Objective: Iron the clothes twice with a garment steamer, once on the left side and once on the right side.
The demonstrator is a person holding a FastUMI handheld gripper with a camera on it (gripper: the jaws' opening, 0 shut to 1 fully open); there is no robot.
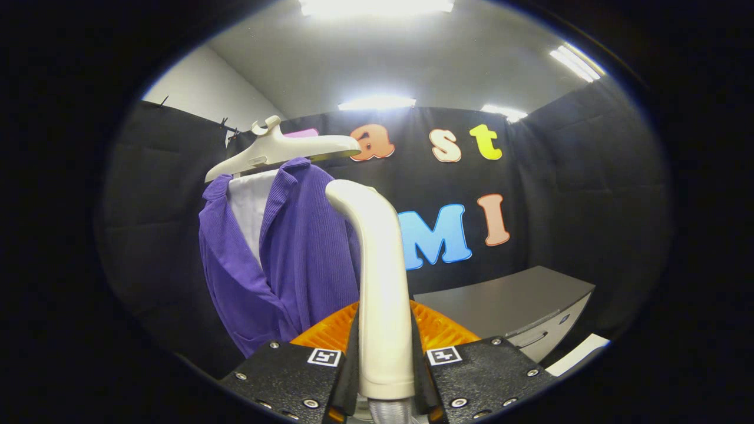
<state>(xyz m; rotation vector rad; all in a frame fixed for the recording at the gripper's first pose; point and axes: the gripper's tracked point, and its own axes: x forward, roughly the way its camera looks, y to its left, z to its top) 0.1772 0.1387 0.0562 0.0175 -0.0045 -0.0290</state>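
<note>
- I see a purple garment (294, 259) on a cream hanger (277, 150), over a white inner layer (250, 206) that shows at the open neck. It hangs against the black booth wall, beyond the gripper and to the left of the steamer handle.
- The garment's right edge runs behind the upper part of the handle; I cannot tell whether the two touch.
- The hanger sits level with, and just left of, the top of the handle.
- I hold the garment steamer (380, 277) by its cream handle, which stands upright between the fingers and curves leftward at its top, toward the garment.
- The gripper (384, 365) is closed narrowly on that handle, with one finger pressing on each side of its lower part.
- A clear ribbed hose (389, 411) leaves the bottom of the handle, between the fingers.
- An orange ribbed part (439, 330) shows directly behind the handle, just above the finger blocks.
- To the right, beyond the fingers, stands a grey table (506, 306), well apart from the garment.
- A white sheet (580, 352) lies just beside the table's near right corner.
</note>
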